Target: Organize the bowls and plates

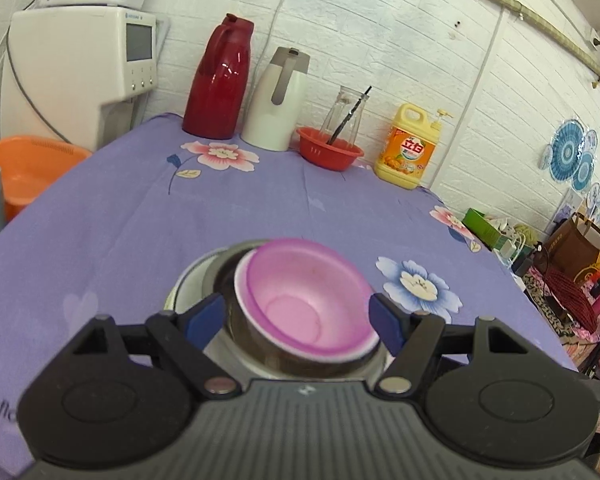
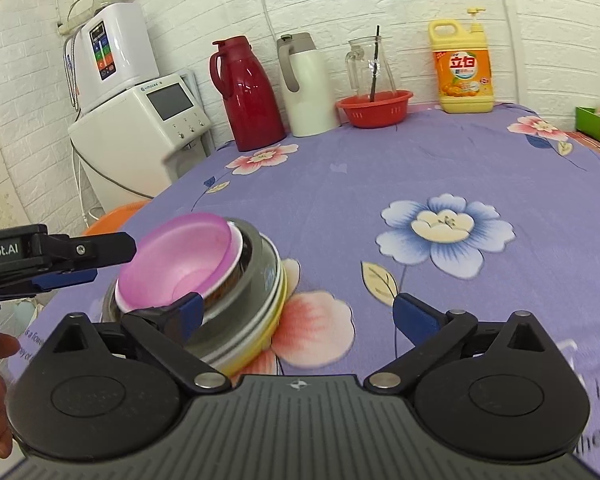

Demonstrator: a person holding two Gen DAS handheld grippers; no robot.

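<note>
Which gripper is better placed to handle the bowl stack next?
Left. The left gripper is open with its fingers either side of the pink bowl; the right gripper is open beside the stack.

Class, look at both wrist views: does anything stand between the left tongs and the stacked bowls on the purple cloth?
Nothing visible does. The left tongs stand open on either side of the pink bowl, which is nested on top of the metal bowl. Only the bowls themselves lie in the gap between the blue pads.

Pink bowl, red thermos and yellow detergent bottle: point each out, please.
pink bowl (image 1: 300,304), left wrist view, on its inner wall.
red thermos (image 2: 249,96), right wrist view, on its body.
yellow detergent bottle (image 2: 462,68), right wrist view, on its orange label.
</note>
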